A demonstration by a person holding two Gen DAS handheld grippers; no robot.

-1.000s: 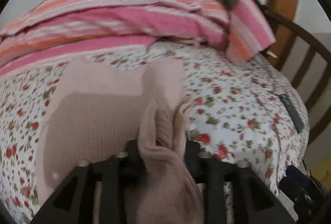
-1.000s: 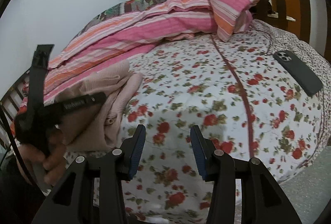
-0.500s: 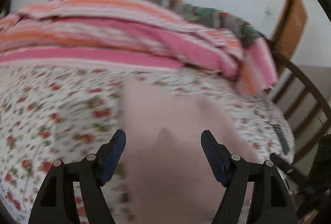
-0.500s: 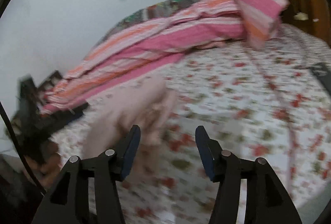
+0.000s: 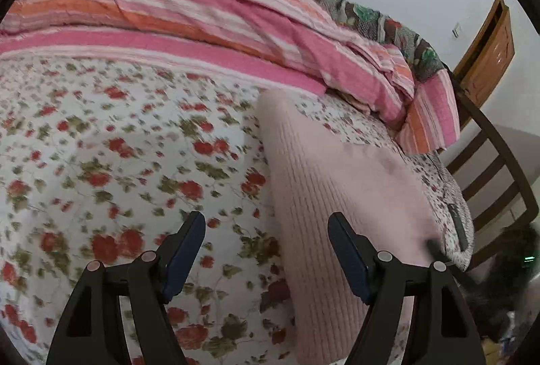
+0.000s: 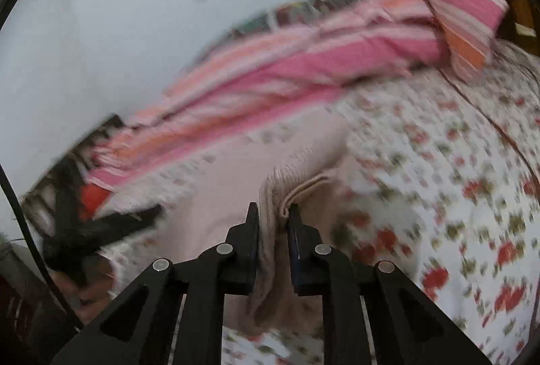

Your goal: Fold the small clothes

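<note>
One pink knit garment on floral bed, partly folded, ahead-right of left tool, jaws wide, empty. Right tool narrow, pinching bunched garment edge. Judgement: mid-fold; final fold-over and smoothing left.

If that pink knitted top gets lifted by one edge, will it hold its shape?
Probably not. The pink knitted top bunches where the right gripper pinches it, so it looks floppy. Its ribbed knit likely grips, not slips.
</note>
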